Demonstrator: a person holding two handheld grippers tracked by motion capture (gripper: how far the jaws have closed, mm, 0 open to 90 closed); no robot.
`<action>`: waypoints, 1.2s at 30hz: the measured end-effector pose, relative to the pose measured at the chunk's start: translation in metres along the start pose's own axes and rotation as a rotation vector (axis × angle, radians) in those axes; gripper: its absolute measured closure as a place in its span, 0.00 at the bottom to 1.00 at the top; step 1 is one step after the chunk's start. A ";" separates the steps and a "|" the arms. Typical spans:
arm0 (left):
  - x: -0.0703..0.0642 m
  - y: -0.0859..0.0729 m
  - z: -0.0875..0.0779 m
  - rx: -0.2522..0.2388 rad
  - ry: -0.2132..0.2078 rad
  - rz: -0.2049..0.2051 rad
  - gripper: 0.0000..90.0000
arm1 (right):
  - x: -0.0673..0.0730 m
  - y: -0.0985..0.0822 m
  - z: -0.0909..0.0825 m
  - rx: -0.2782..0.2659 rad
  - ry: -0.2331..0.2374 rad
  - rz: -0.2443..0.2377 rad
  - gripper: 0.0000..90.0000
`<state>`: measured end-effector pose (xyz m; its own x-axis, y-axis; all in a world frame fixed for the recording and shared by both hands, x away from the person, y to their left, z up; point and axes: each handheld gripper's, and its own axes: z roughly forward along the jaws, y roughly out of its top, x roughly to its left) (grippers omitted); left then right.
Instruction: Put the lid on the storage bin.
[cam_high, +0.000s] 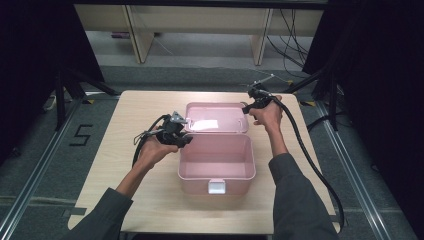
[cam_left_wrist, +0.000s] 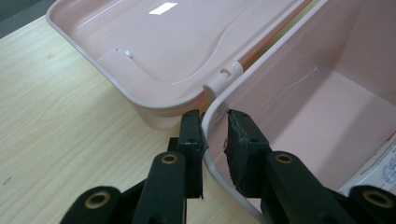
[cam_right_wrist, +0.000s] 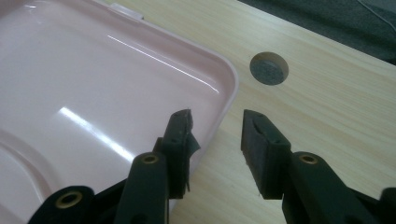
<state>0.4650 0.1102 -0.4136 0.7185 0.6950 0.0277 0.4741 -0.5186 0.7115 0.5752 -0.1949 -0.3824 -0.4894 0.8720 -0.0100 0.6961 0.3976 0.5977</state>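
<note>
A pink plastic box (cam_high: 216, 165) stands open on a wooden table (cam_high: 125, 150), with its lid (cam_high: 216, 118) folded back flat on the far side of the body. In the high view, the left gripper (cam_high: 186, 140) sits at the box's left rear corner, just beside the hinge (cam_left_wrist: 223, 79), and the right gripper (cam_high: 247, 106) sits at the lid's far right corner. In the left gripper view, the jaws straddle the rim (cam_left_wrist: 261, 60) of the box: one jaw is outside the wall, above the table, and the other is inside the box. The outer jaw appears to touch the rim, while a narrow gap shows at the inner jaw, so a firm clamp on the wall cannot be confirmed. The lid lies ahead and to the left of these jaws. In the right gripper view, the jaws stand apart with the lid's edge between them: one jaw is over the lid's inner face, the other over the bare table. Neither pad presses on the edge. A round hole (cam_right_wrist: 269, 68) in the tabletop lies ahead of the outer jaw. A white latch (cam_high: 216, 186) is on the near front wall of the box, well apart from both grippers.
</note>
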 end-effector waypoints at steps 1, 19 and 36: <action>0.000 0.000 0.000 -0.001 0.003 0.003 0.84 | 0.000 0.001 0.000 0.005 -0.006 0.004 0.72; 0.000 0.000 0.001 -0.004 0.006 0.014 0.84 | 0.008 0.000 0.022 0.048 -0.050 0.062 0.82; -0.001 0.000 0.001 -0.006 0.010 0.015 0.84 | 0.013 0.000 0.023 0.066 -0.095 0.069 0.86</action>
<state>0.4651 0.1087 -0.4143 0.7207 0.6917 0.0454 0.4599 -0.5262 0.7153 0.5813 -0.1770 -0.4012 -0.3894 0.9198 -0.0481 0.7613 0.3508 0.5453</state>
